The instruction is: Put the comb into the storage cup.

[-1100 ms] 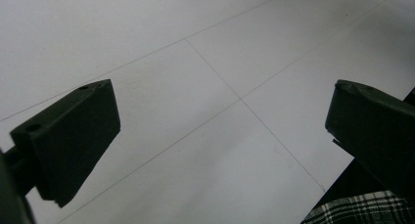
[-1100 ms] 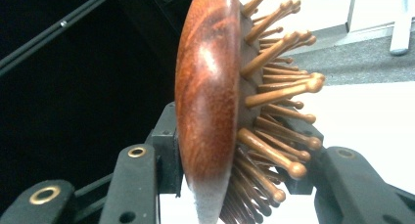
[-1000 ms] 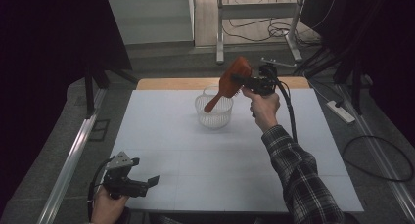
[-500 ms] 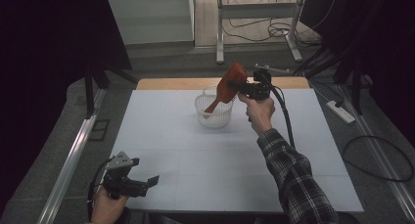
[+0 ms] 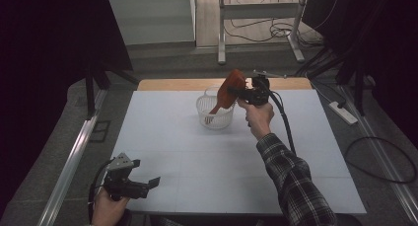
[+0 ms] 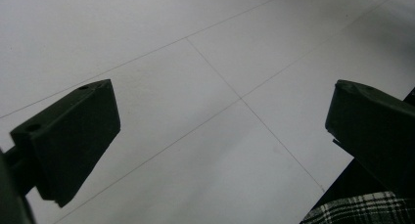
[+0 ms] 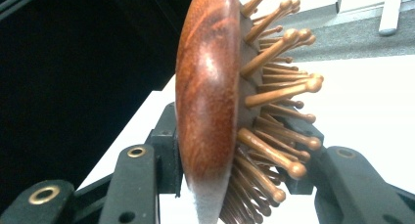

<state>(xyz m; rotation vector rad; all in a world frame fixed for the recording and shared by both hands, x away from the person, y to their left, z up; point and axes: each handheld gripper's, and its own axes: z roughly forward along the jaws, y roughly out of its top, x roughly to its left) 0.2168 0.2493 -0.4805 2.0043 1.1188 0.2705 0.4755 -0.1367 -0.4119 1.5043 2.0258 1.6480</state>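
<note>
Between the jaws of the right gripper [image 5: 242, 93], closed on its head, sits the reddish-brown wooden hairbrush with peg bristles [image 5: 227, 91]; its handle slants down into the white mesh basket [image 5: 215, 113] below, probably for dropping there. Left gripper [image 5: 148, 184] rests wide open over the white bench [image 5: 197, 157], holding nothing.

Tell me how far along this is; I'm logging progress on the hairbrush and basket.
Done: the right gripper is shut on the wooden hairbrush, lifted off the table. In hand: its handle tip dips into the white basket. Left: letting it go inside. The left gripper waits open.
</note>
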